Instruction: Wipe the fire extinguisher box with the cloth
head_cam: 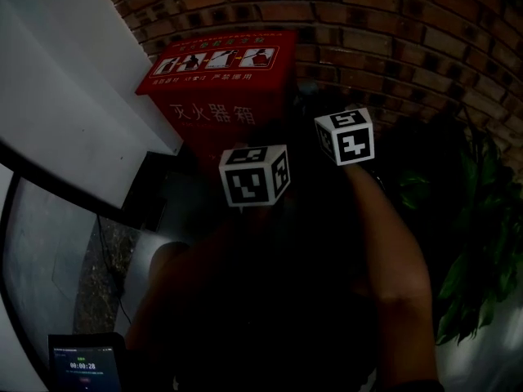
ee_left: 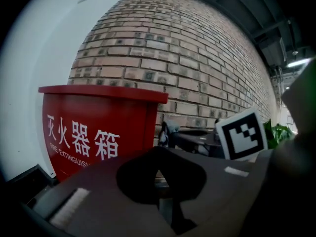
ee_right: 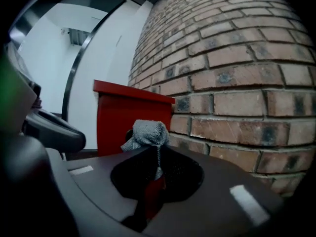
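Note:
The red fire extinguisher box (head_cam: 216, 80) stands against the brick wall, with white characters on its front. In the left gripper view the box (ee_left: 94, 127) fills the left side, close ahead. My left gripper (ee_left: 158, 173) is shut with nothing in it. My right gripper (ee_right: 154, 152) is shut on a grey cloth (ee_right: 146, 134) that bunches above its tips, with the box (ee_right: 131, 122) just beyond. The cloth (ee_left: 167, 130) also shows beside the box's right edge. In the dark head view only the marker cubes of the left (head_cam: 255, 175) and right (head_cam: 346, 135) grippers show; the jaws are hidden.
A brick wall (head_cam: 392, 31) runs behind and to the right of the box. A white panel (head_cam: 65, 96) slants at the left. Green plant leaves (head_cam: 482, 243) hang at the right. A phone with a timer (head_cam: 82, 364) sits at the lower left.

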Tool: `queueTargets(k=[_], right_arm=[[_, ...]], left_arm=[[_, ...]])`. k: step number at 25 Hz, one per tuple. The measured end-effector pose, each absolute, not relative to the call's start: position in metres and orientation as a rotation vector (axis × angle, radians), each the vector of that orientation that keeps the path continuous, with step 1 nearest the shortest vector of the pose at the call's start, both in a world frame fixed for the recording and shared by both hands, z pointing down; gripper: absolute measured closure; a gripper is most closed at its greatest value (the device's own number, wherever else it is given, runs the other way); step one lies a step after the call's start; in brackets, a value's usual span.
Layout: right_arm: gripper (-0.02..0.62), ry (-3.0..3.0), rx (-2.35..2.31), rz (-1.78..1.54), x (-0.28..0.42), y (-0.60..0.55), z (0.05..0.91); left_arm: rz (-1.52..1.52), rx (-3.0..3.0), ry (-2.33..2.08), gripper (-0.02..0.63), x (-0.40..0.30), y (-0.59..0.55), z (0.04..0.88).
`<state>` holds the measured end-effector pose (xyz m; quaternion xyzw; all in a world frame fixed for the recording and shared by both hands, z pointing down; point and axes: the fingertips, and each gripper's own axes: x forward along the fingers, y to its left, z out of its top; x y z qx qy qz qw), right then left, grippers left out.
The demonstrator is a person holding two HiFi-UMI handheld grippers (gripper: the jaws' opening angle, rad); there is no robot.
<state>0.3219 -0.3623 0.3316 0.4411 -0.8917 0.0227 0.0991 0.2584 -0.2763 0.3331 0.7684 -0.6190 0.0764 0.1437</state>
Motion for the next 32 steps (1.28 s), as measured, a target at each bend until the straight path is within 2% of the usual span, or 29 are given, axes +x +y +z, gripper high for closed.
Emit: queueTargets(k=[9, 24, 32], right_arm=[[0.565, -2.591, 1.208, 0.028, 0.31, -0.293, 0.334], [0.565, -2.684, 1.175, 0.121, 0.288, -0.316, 0.336], [0.565, -2.724, 1.185, 0.048, 0.295, -0.323, 0.312]], left_arm=[[0.145, 2.227, -1.735, 0.606, 0.269, -0.245, 0.331], [0.168, 2.204, -1.85, 0.606, 0.248, -0.27, 0.327], [0.159, 2.211, -1.877, 0.606, 0.247, -0.277, 0.325]])
